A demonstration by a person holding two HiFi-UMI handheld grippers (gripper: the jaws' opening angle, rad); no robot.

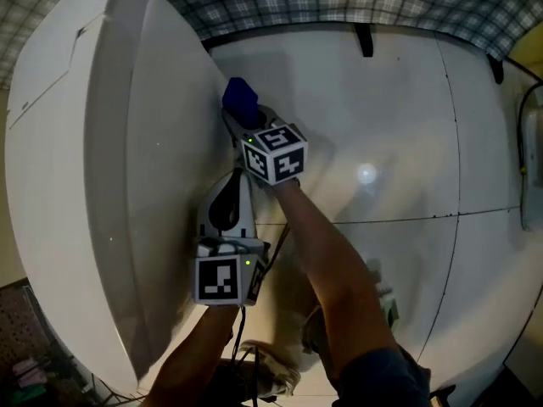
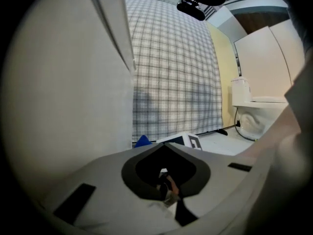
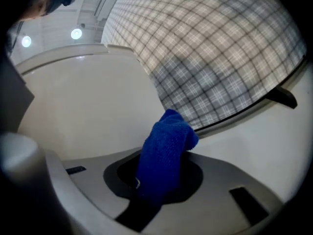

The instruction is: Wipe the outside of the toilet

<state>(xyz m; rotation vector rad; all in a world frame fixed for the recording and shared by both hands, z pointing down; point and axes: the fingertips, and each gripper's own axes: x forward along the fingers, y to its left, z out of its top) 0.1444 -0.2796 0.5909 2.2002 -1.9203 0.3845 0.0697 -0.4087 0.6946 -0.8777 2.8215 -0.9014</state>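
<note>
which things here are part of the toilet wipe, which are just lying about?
In the job:
toilet
blue cloth
right gripper, shut on the cloth at the toilet's side

Just around:
left gripper, shut, holding nothing
plaid partition
second toilet, farther off

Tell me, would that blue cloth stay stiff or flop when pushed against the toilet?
Probably floppy: the blue cloth droops over at its tip where it sticks out of the right gripper. Likely light and soft, given its fuzzy weave. Pressed on the toilet, it should flatten and mould to the curve rather than skid.
</note>
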